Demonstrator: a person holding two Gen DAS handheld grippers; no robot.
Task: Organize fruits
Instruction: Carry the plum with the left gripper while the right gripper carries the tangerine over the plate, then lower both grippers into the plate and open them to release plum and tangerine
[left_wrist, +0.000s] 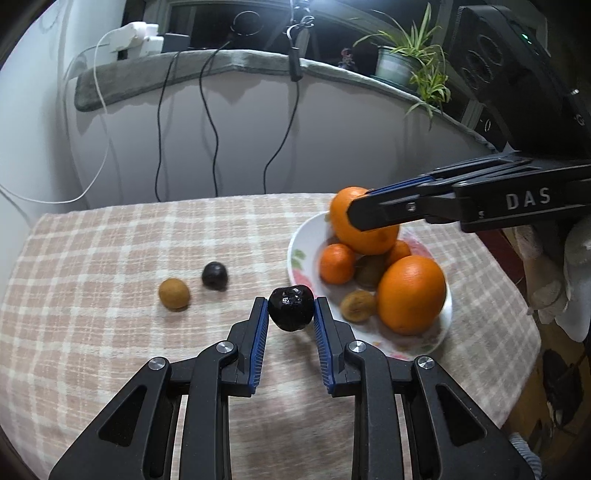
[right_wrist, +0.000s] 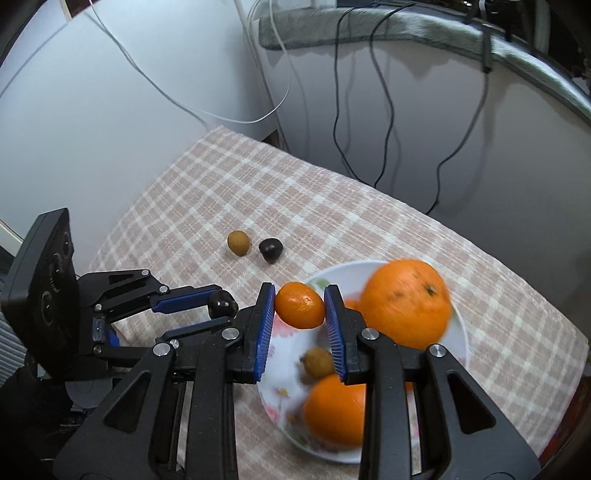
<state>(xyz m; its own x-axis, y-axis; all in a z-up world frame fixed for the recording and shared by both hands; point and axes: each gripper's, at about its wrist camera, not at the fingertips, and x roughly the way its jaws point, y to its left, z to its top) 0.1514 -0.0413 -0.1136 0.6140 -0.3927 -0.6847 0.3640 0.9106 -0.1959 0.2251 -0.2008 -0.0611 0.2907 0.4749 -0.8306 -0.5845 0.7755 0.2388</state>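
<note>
Left wrist view: my left tongs (left_wrist: 291, 308) clamp a plum (left_wrist: 290, 307); right tongs (right_wrist: 299, 306) clamp a tangerine (right_wrist: 300, 305) above the bowl (right_wrist: 291, 373)

Lighting: dim room, cool cast; one bright lamp (left_wrist: 310, 5) glares at top edge. Soft shadows under cables (left_wrist: 207, 110) on wall. Distortion: strong fisheye curvature, dark vignetted corners. Blur: right wrist view smears plate (right_wrist: 460, 321) and oranges (right_wrist: 406, 308); left view sharp.
</note>
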